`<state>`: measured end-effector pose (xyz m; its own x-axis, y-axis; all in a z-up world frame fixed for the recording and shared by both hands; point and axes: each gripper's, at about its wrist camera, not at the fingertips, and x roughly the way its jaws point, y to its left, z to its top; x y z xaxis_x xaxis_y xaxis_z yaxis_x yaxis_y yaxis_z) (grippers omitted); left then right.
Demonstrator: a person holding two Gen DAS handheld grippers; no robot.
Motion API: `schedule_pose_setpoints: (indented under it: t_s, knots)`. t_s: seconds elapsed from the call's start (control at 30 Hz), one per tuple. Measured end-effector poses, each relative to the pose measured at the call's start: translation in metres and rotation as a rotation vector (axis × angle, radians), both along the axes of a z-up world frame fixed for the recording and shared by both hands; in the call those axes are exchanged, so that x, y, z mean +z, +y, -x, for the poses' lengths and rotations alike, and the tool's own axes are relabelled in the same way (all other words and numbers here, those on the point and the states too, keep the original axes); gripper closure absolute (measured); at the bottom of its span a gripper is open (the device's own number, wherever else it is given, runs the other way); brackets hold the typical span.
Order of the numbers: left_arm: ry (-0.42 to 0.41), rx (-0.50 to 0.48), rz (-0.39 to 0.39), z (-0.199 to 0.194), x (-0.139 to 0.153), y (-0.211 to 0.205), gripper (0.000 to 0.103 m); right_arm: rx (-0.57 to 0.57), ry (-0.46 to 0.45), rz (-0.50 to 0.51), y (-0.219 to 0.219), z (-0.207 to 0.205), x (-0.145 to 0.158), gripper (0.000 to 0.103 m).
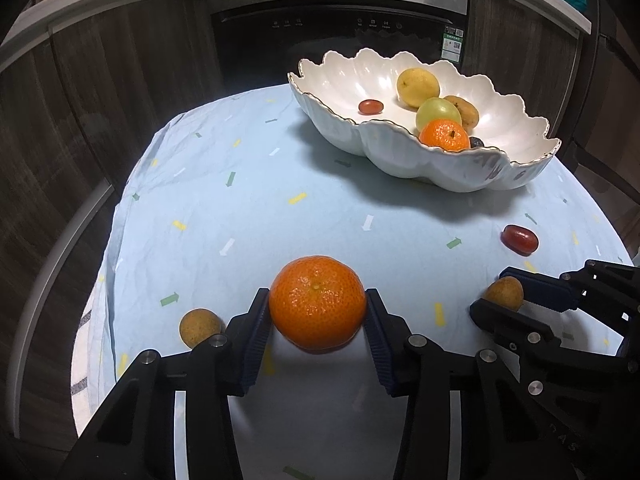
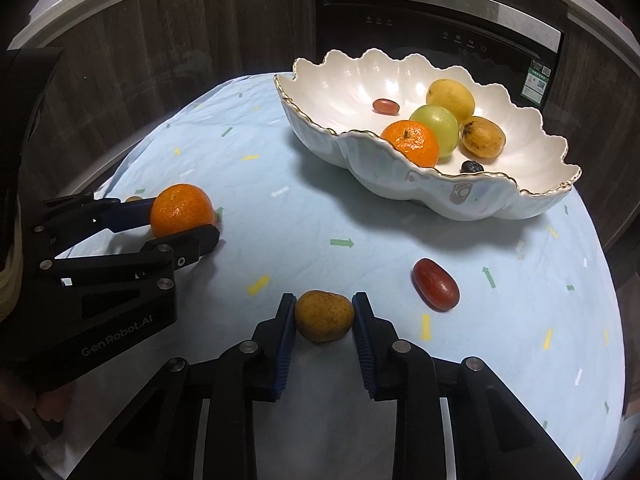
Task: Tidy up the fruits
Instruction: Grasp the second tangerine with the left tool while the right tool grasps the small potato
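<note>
My left gripper point(image 1: 318, 312) is shut on an orange mandarin point(image 1: 317, 301), its pads pressing both sides just above the blue tablecloth point(image 1: 248, 208); the right wrist view shows the same mandarin point(image 2: 182, 209) at the left. My right gripper point(image 2: 324, 318) is shut on a small brown-yellow fruit point(image 2: 324, 315) resting on the cloth; in the left wrist view that fruit point(image 1: 505, 292) sits at the far right. A white scalloped bowl point(image 2: 404, 184) at the back holds several fruits, among them a mandarin point(image 2: 411, 142). A dark red fruit point(image 2: 435, 283) and another small brown fruit point(image 1: 199, 327) lie loose on the cloth.
Dark wooden cabinets and a built-in appliance point(image 1: 340, 20) stand behind the table. The cloth drops off at the table's left edge point(image 1: 116, 216) and right edge point(image 2: 600, 280). A person's hand point(image 2: 48, 404) holds the left gripper's handle at lower left.
</note>
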<state>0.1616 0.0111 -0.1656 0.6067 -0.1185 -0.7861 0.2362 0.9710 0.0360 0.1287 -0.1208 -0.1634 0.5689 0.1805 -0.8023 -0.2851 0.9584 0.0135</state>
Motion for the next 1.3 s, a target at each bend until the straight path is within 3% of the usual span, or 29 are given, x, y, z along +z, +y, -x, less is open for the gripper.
schedule_pose_setpoints:
  t_s: [1.3]
  knots:
    - [-0.113,-0.005,-0.020,0.030,0.069,-0.023,0.059,-0.080,-0.147,-0.067,-0.032,0.014,0.069,0.074]
